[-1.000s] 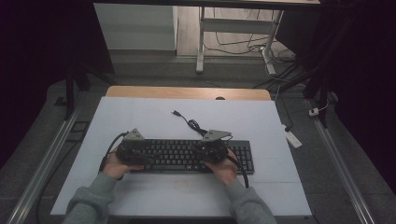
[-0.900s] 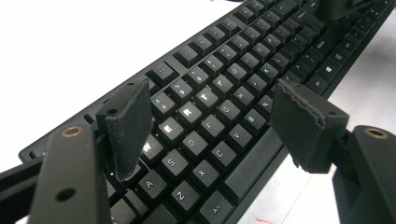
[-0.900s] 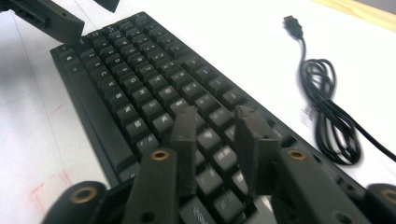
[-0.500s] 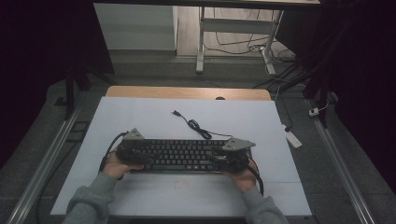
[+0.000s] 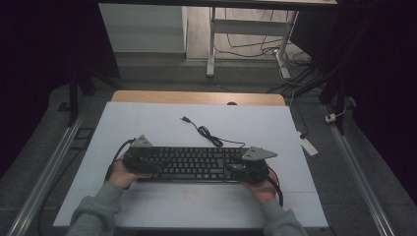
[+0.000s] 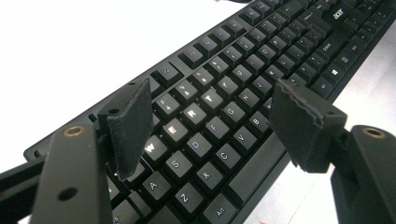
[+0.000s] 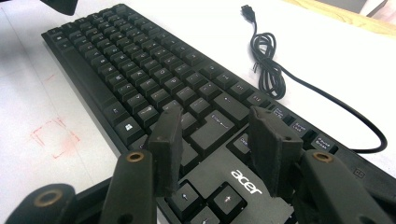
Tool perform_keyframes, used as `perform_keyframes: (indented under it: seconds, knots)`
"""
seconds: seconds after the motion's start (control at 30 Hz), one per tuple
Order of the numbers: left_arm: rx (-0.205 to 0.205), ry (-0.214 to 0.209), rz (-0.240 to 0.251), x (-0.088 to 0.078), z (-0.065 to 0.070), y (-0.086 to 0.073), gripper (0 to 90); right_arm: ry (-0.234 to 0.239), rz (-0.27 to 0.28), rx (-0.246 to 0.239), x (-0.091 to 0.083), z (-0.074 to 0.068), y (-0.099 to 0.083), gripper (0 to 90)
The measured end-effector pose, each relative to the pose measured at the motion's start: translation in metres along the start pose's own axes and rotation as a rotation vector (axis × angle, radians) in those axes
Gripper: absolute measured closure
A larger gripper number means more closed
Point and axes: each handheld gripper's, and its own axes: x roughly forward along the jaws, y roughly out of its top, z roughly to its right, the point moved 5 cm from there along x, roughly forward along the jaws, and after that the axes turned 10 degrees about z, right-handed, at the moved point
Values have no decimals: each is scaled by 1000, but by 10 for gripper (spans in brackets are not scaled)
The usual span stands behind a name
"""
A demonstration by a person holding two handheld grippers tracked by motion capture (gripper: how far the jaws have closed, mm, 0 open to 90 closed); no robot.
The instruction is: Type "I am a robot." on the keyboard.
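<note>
High view: black Acer keyboard [image 5: 194, 163] with white legends lies flat at 6 o'clock on the white table [image 5: 147, 123], cable [image 5: 206, 132] trailing to 12. Left gripper [image 5: 147, 166] and right gripper [image 5: 235, 170] gape above its ends, holding nothing; right jaws just opened.

Keyboard [image 5: 194, 163] mid-table [image 5: 147, 123] — cable [image 5: 204, 132] behind it, claws at either end.

L gripper [image 5: 147, 164] & R gripper [image 5: 235, 170]: jaws apart, seemingly level.
</note>
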Motion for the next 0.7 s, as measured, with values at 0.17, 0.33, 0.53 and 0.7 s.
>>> perform_keyframes:
  seconds: [0.17, 0.33, 0.53, 0.7]
  knots:
    - [7, -7, 10, -1, 2, 1, 353, 1, -9, -5, 1, 0, -1, 551]
    - [28, -24, 11, 1, 7, 2, 443, 1, -13, -9, 1, -1, -1, 552]
    - [40, -44, 11, 2, 11, 2, 606, 2, -21, -9, 3, -1, -2, 550]
    - [55, -55, -4, 6, 15, 1, 753, -1, -25, -13, 2, -1, -2, 550]
